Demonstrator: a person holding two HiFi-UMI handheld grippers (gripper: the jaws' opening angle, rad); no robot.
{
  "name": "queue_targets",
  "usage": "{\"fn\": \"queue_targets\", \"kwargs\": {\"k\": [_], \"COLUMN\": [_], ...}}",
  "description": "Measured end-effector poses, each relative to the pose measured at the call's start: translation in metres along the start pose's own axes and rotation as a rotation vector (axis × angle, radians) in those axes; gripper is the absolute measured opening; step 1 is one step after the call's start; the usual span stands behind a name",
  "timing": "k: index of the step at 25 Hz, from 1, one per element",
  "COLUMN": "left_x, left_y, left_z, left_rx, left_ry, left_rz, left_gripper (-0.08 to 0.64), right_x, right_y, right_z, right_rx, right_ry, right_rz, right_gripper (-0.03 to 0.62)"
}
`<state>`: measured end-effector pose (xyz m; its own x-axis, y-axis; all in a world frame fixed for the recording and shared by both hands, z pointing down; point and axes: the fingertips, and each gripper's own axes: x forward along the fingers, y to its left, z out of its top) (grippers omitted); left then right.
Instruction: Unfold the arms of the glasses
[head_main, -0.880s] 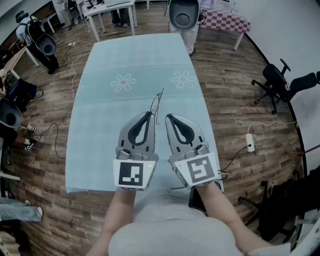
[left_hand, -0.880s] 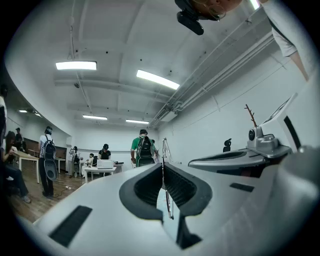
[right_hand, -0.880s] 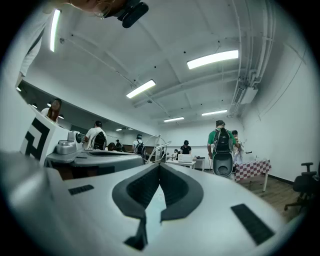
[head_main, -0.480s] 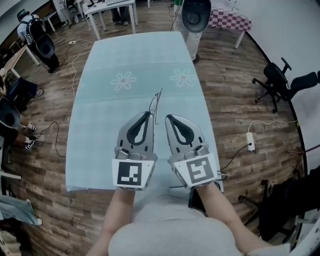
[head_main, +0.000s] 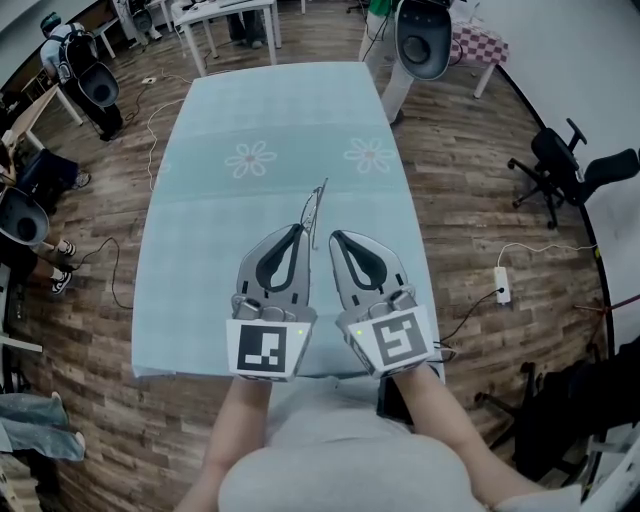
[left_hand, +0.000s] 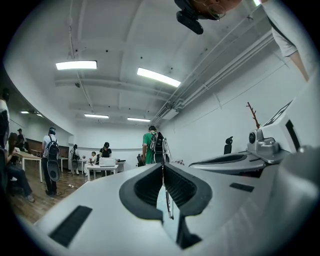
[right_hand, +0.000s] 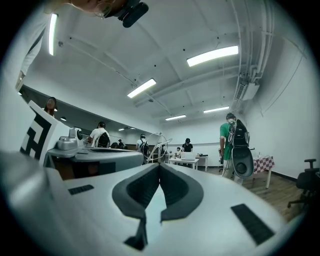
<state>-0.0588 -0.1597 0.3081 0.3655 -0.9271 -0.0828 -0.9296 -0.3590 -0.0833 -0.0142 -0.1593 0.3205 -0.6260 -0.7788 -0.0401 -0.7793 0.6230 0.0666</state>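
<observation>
Thin metal wire is all there is to the glasses (head_main: 314, 212). In the head view they stand as a fine line out from the tip of the left gripper (head_main: 300, 228), held clear above the pale blue cloth of the table (head_main: 250, 110) that lies below that gripper. The right gripper (head_main: 335, 236) sits just beside the left gripper and level with it. Its tip is near the frame but apart from it, as far as I can make out.

In the left gripper view the left gripper (left_hand: 162, 165) has its jaws clenched on the glasses (left_hand: 168, 200). A strand of the frame runs down the slot between the pads and the rest pokes out beyond the tip. Which part of the frame is pinched I can't tell.

In the right gripper view the right gripper (right_hand: 160, 165) is pressed closed with nothing in it. The glasses (right_hand: 156, 146) show as a curl of wire at the left gripper's tip, off to one side of the right jaws.

I'd judge these very light, springy and easy to bend, with hinges that won't take a twist. The wire looks slick and thin, so a pinch could slip. The front frame near a hinge seems the place for the steadying grip. The right gripper would need to part its jaws, take one arm around its middle and swing it gently outward about the hinge rather than pull.
</observation>
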Motion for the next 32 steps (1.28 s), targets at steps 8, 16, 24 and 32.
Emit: {"fn": "queue_targets", "kwargs": {"k": [8, 16, 24, 32], "left_x": [0.000, 0.010, 0.013, 0.011], "left_y": [0.011, 0.019, 0.025, 0.025], "left_z": [-0.005, -0.011, -0.017, -0.038], "left_rx": [-0.045, -0.140, -0.195, -0.276], "left_ry": [0.031, 0.145, 0.250, 0.375], "left_rz": [-0.001, -0.045, -0.122, -0.166], "left_gripper": [0.017, 0.017, 0.017, 0.017], "right_x": [-0.003, -0.006, -0.004, -0.005], "right_y": [0.003, -0.004, -0.004, -0.003], "right_z": [-0.008, -0.010, -0.014, -0.027], "right_rx": [0.027, 0.022, 0.032, 0.061], "right_ry": [0.005, 0.012, 0.017, 0.047], "right_rz": [0.029, 0.033, 0.035, 0.045], "right_gripper": [0.008, 0.008, 0.008, 0.009]}}
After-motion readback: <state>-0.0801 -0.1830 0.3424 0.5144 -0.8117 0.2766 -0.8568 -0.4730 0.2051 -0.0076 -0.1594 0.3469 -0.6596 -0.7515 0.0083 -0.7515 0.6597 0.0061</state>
